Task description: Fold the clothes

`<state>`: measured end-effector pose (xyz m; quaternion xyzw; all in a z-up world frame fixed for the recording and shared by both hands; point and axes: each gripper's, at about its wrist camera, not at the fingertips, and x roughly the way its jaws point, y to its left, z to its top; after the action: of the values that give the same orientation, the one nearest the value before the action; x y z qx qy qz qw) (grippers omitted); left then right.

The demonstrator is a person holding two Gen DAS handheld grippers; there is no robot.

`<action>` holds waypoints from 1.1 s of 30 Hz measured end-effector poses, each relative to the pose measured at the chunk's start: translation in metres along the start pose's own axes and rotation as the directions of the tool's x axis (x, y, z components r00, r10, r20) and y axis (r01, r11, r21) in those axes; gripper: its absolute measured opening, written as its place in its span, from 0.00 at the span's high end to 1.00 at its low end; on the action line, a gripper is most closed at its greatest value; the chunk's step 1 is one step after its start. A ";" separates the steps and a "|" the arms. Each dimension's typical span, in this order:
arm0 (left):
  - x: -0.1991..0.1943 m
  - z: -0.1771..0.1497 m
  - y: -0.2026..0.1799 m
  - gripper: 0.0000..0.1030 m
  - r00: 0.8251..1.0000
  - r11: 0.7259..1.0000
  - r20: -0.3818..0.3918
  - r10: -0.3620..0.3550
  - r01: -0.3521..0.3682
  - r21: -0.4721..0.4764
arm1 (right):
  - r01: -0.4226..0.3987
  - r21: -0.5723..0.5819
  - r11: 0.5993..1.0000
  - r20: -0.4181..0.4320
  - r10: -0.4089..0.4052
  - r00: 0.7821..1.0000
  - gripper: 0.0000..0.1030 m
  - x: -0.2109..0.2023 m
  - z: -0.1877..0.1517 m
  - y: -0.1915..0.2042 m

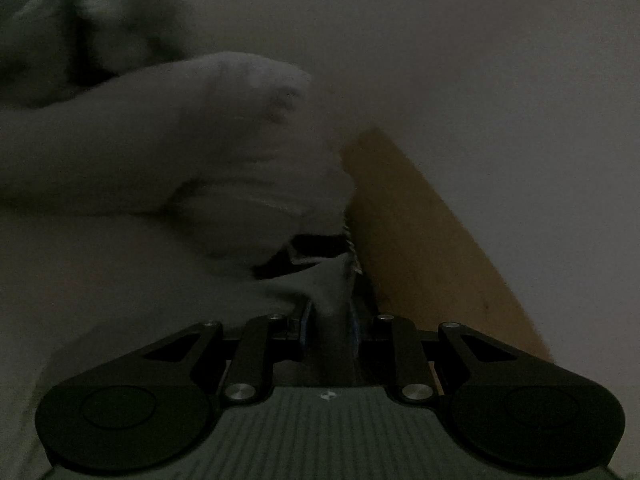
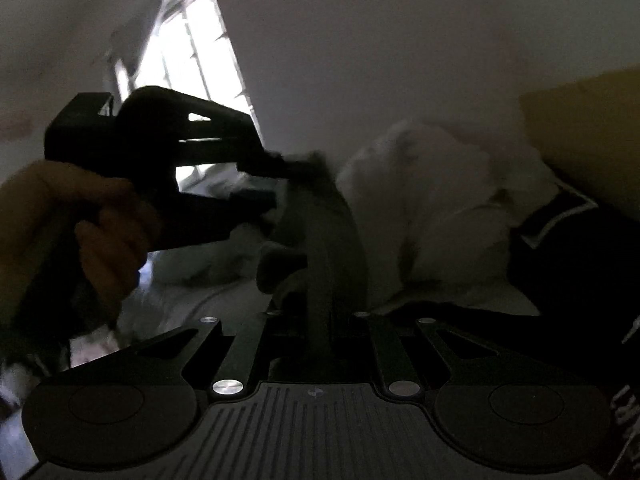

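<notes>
In the left wrist view my left gripper (image 1: 330, 314) is shut on an edge of a grey-green garment (image 1: 316, 284), which bunches up just ahead of the pads. In the right wrist view my right gripper (image 2: 320, 320) is shut on the same grey-green garment (image 2: 326, 236), which stretches up and away as a taut band. At its far end the left gripper (image 2: 282, 174), held by a person's hand (image 2: 104, 232), pinches it. The frames are dim and blurred.
A white pillow or duvet heap (image 1: 192, 148) (image 2: 440, 200) lies on a pale bed (image 1: 100, 280). A wooden headboard (image 1: 420, 240) (image 2: 592, 132) stands against a plain wall. A dark garment with a white stripe (image 2: 580, 264) lies at the right. A bright window (image 2: 192, 48) is at the back left.
</notes>
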<state>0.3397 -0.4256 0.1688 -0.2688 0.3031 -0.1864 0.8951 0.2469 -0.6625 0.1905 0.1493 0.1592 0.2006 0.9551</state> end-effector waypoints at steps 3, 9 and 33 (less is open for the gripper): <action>0.047 -0.016 -0.017 0.79 0.998 0.999 -0.057 -0.033 0.035 0.038 | 0.033 0.111 0.993 0.020 -0.035 0.999 0.88 0.006 -0.002 -0.055; 0.074 -0.029 -0.013 0.72 0.992 0.985 -0.082 -0.095 0.105 0.136 | 0.073 0.418 0.906 0.044 -0.101 0.994 0.88 0.019 -0.037 -0.145; -0.216 -0.004 0.078 0.00 0.979 0.958 0.160 -0.128 0.080 0.275 | 0.695 0.072 0.715 0.141 -0.697 0.703 0.00 -0.132 -0.016 0.036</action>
<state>0.1891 -0.2581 0.2159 -0.1769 0.1805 -0.2481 0.9352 0.1146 -0.6848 0.2210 0.1001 0.1291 -0.1883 0.9684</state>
